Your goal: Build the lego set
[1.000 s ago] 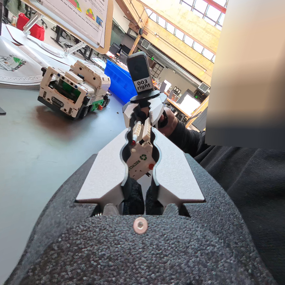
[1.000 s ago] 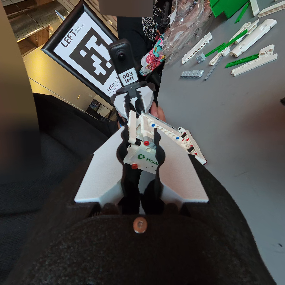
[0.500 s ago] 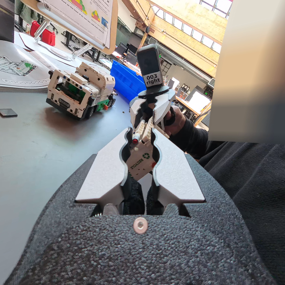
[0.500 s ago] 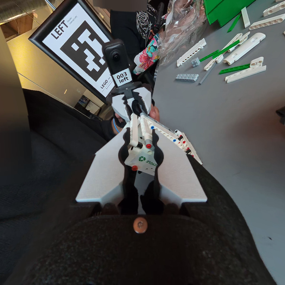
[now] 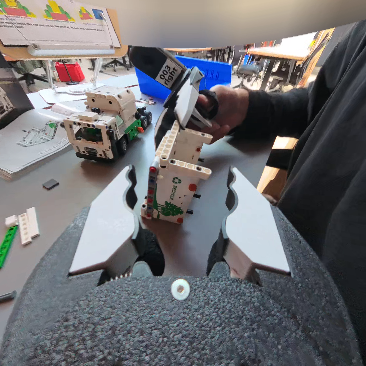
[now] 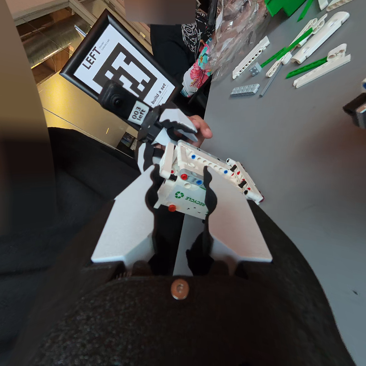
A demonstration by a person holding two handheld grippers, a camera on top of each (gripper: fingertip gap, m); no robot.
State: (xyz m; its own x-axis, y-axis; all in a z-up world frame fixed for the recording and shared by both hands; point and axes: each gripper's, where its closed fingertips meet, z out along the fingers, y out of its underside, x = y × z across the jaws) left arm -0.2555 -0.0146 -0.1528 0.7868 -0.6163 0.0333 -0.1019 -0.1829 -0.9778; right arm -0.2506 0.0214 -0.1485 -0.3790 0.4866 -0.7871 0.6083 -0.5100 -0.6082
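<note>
Grey table carries your truck; the white bin body, clamped by both claws before, now hangs from your right claw alone, your left claw spread wide, free to regrip.

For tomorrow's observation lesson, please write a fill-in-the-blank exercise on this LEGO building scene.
1. The left gripper is ____, with nothing between its fingers.
2. The right gripper is shut on the white ____ body.
3. The finished truck stands next to a ____ bin.
4. The loose strip beside the white beams is ____.

Missing words: open; container; blue; green
</note>
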